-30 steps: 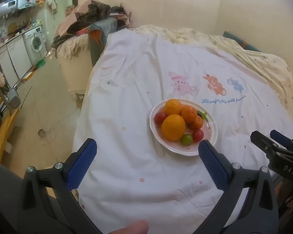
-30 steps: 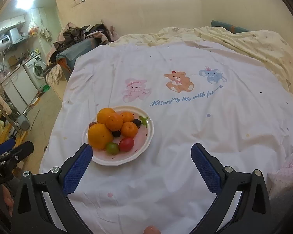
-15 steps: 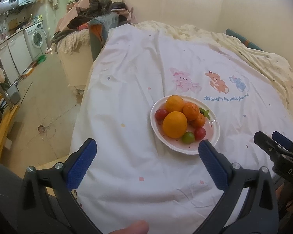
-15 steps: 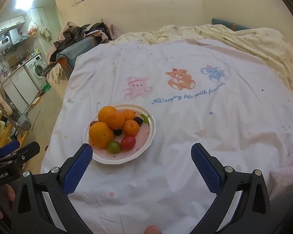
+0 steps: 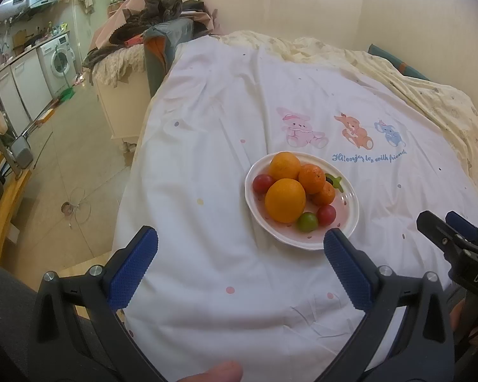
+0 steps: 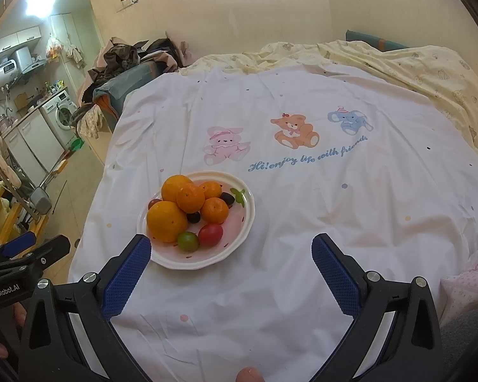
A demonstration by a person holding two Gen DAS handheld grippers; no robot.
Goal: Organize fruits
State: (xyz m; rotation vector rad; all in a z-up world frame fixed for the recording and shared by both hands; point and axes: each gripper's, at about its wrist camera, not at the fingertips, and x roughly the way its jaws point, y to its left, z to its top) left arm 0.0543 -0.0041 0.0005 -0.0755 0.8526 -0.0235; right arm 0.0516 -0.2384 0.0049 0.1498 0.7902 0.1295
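On our white scalloped plate (image 6: 239, 232), lying on the white cartoon-print bed sheet (image 6: 302, 207), all the fruit sits heaped: oranges (image 6: 166, 220), mandarins (image 6: 190, 198), red (image 6: 210, 234) and green (image 6: 188, 241) tomatoes, dark grapes (image 6: 227, 198). Over the last second nothing on it has shifted; only our view has eased slightly closer. Left tongs (image 5: 240, 261) and right tongs (image 6: 231, 269) both gape wide, empty. Gathered already, or awaiting sorting — we cannot tell.
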